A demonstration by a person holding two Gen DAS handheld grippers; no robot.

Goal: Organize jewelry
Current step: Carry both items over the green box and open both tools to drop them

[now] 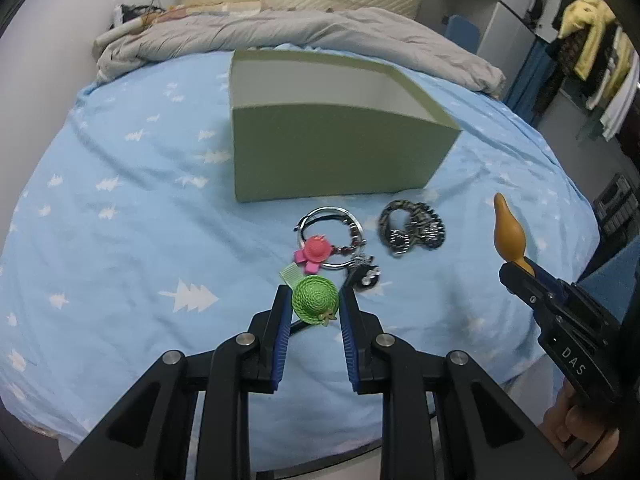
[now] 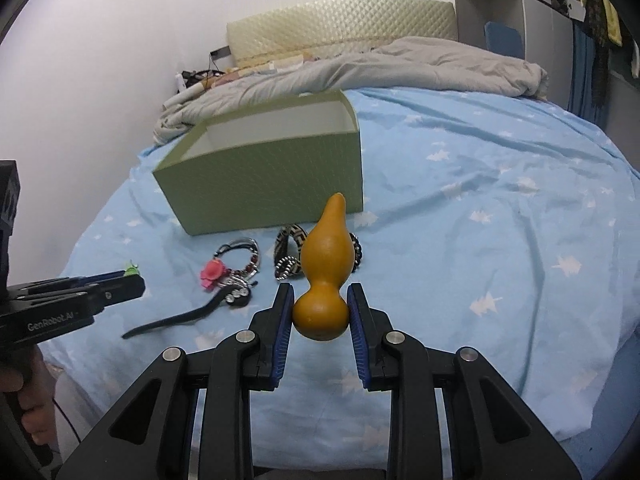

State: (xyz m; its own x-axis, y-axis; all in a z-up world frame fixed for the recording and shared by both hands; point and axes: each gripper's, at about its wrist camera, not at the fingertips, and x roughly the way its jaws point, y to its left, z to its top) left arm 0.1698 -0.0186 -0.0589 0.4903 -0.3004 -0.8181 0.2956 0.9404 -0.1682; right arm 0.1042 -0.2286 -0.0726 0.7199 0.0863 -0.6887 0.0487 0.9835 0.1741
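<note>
Right now each gripper carries one piece, and the green box (image 1: 340, 148) lies ahead of both, so the coming move turns on which way its open top lies from each claw.

Left gripper (image 1: 315, 306): its blue pads are pinched on the brim of a small green straw-hat clip (image 1: 314, 298), held clear above the blue bed sheet (image 1: 120, 200). From it the box lies straight ahead and slightly right, its near wall facing the claw and its long axis running across the view, the open top beyond that wall.

Right gripper (image 2: 320, 310): its pads squeeze the round lower bulb of an orange gourd charm (image 2: 326, 272), whose long axis points away from the claw, the tapered tip toward the box. From here the box lies ahead and to the left.

Between the claws and the box's near wall, resting on the sheet, are a pink hat clip (image 1: 314, 252) on a beaded bracelet ring (image 1: 340, 236), a black brooch with a strap (image 2: 236, 298), and patterned hair ties (image 1: 412, 226) to their right. By my reading the left hand is slightly nearer the box.
</note>
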